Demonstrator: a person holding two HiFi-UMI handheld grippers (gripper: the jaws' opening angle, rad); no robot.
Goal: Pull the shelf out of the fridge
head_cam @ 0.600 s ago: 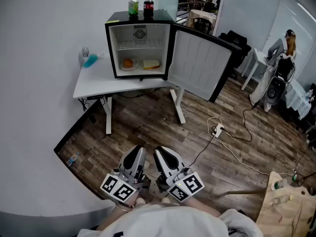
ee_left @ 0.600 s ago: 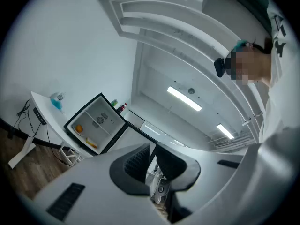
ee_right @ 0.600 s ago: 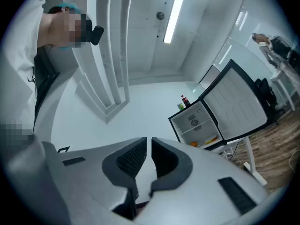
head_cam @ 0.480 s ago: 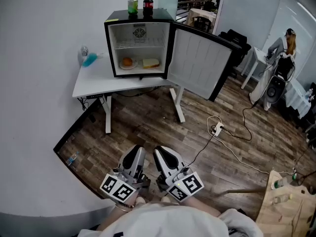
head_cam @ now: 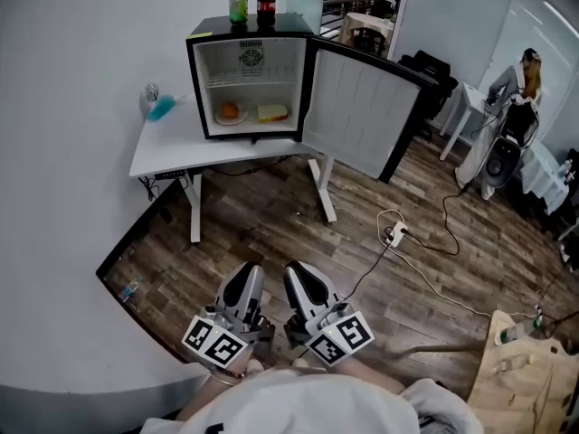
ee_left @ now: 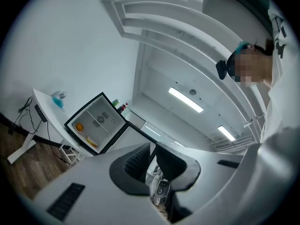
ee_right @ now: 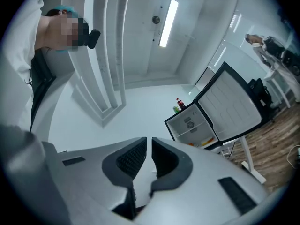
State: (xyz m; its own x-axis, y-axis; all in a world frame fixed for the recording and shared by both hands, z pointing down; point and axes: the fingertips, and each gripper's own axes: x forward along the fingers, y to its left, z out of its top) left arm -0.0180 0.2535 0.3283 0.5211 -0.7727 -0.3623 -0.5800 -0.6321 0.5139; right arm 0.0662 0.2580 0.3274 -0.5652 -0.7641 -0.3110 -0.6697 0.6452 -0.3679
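Left gripper and right gripper are side by side near the body, fingers closed, nothing between them. Shelf lies straight ahead and well apart, inside the open fridge on the tabletop, long axis crosswise. Neither hand is clearly nearer.

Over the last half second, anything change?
Nothing gripped or released. Only the view slid: the fridge sits slightly higher and further left in the picture. Left gripper and right gripper stay shut and empty near the body; fridge door open, shelf still inside.
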